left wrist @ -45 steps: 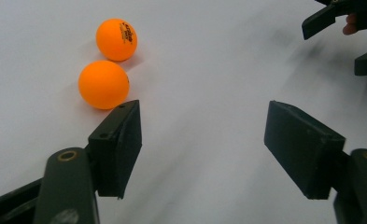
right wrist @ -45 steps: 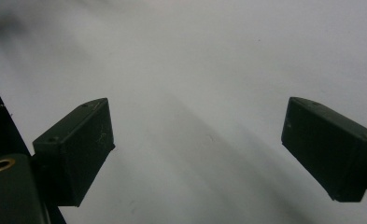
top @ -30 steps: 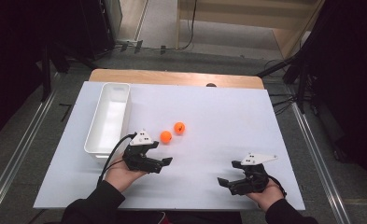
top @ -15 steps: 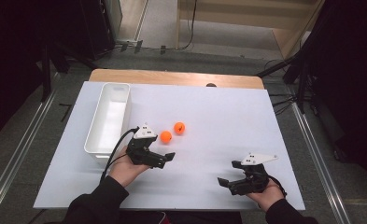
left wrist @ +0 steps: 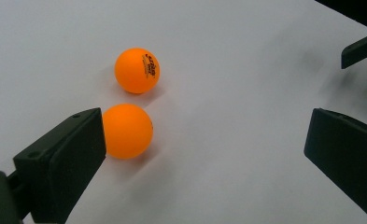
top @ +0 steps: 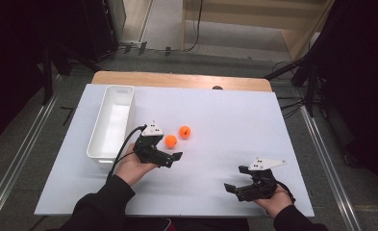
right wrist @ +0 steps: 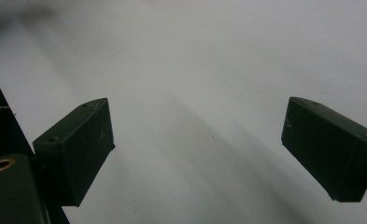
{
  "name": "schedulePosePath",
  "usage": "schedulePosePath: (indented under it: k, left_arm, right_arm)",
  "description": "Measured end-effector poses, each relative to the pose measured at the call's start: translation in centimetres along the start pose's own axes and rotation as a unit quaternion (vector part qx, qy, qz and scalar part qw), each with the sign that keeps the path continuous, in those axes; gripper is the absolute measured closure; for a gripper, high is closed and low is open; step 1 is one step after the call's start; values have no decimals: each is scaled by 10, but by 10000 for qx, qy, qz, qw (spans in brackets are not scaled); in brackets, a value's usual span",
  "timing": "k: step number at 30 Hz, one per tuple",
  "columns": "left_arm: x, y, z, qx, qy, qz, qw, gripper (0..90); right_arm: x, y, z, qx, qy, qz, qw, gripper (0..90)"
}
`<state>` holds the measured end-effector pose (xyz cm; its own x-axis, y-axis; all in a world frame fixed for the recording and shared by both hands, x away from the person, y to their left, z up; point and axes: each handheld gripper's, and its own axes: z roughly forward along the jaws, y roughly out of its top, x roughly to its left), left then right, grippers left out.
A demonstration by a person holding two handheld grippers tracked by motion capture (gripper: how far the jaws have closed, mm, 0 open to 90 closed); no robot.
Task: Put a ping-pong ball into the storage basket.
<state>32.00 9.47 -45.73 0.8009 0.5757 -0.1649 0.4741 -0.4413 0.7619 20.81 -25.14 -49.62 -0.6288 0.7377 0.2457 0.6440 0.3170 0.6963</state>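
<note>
Left gripper [top: 170,157] has slid forward toward the near orange ball [left wrist: 126,130], jaws wide, nothing held; ball sits just off its left jaw, not between. Far ball [left wrist: 137,70] just beyond. Right gripper [top: 242,185] spread, idle, well apart.

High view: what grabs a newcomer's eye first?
Two orange balls, the near ball and the far ball, sit mid-table on the white table. The left claw is open, one jaw beside the near ball. A white bin lies left of them; the right claw is open, apart.
</note>
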Motion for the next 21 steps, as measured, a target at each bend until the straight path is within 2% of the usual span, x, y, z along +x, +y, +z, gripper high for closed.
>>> schedulePosePath:
  k: [8,17,21]
  left_arm:
    - [7,5,6,2,19,-40,10000,0]
    - [12,10,11,7,196,29,9998,0]
    - [13,12,13,3,187,45,9998,0]
  right_arm:
    - [0,0,0,8,34,2,10000,78]
    - [0,0,0,9,81,-15,10000,78]
    - [0,0,0,9,82,-18,10000,78]
